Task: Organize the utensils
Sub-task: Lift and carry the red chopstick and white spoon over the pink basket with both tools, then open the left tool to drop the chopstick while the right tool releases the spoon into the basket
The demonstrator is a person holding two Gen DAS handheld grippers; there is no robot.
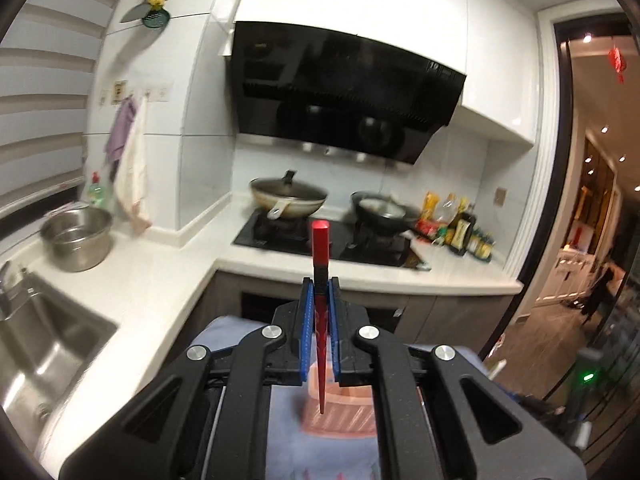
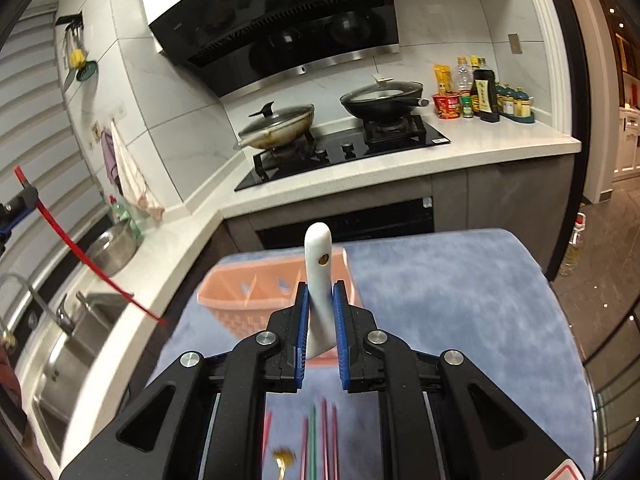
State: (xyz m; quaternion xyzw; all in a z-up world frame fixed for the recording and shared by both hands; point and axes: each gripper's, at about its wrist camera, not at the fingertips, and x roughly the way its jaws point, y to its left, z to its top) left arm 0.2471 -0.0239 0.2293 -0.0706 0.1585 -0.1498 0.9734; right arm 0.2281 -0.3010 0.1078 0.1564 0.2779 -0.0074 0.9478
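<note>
Left gripper clamps red chopstick; right gripper clamps white spoon

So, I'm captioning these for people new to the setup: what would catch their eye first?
Probably the red chopstick standing up between the pads of the left gripper, dead centre in the left wrist view. Next, the white spoon handle clamped upright in the right gripper, in front of the orange basket on the blue cloth. Behind both, the big black range hood looms over two pans on the stove.
</note>
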